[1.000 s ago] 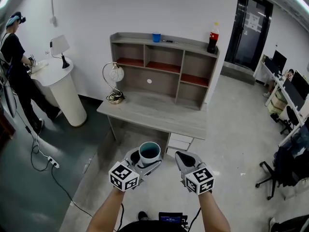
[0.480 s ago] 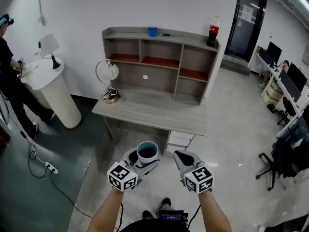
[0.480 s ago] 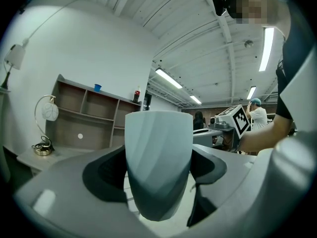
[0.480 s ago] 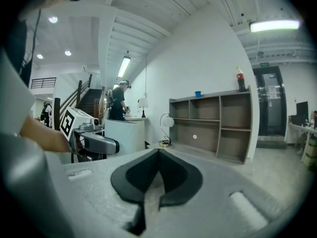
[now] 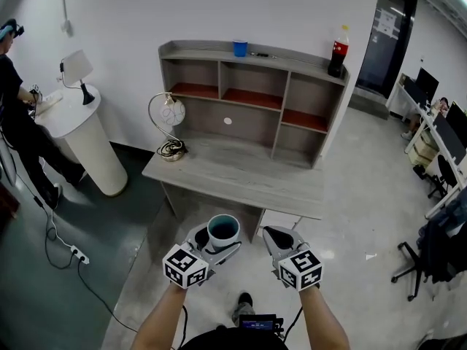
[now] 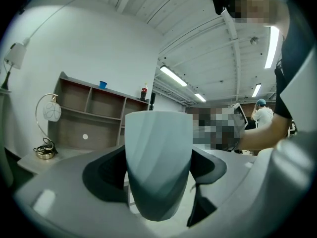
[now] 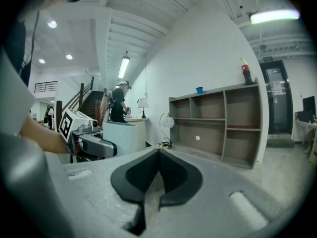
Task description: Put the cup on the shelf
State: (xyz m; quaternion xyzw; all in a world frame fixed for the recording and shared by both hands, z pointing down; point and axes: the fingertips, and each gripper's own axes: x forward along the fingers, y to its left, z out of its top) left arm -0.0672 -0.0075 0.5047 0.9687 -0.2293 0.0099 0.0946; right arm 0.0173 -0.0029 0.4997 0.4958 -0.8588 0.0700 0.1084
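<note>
Our left claw (image 6: 158,175) is pinching the pale blue-grey tapered cup (image 6: 158,152) with its jaws set wide, one dark pad on each side of the lower wall. The cup stands upright with its mouth up and looks empty in the head view (image 5: 224,230). Our right claw (image 7: 157,175) is pressed together with nothing in it, and sits just beside the left claw (image 5: 219,243) at about the same height (image 5: 276,236).

We judge the cup to be stiff, smooth-walled and fairly light, likely ceramic or hard plastic, so it would chip if it knocked a board. Its wall narrows towards the base and is faceted, so the pads sit on a slope. A hold around the middle of the wall, kept level, looks the surest to us.

The cup is in the air, well apart from the front edge of the grey wooden desk (image 5: 233,177). At the desk's back edge stands the grey open shelf unit with red-lined compartments (image 5: 290,90). On its top board a small blue cup (image 5: 239,47) sits near the middle and a cola bottle (image 5: 336,52) at the right end. A round wire lamp (image 5: 169,119) occupies the desk's back left corner.
</note>
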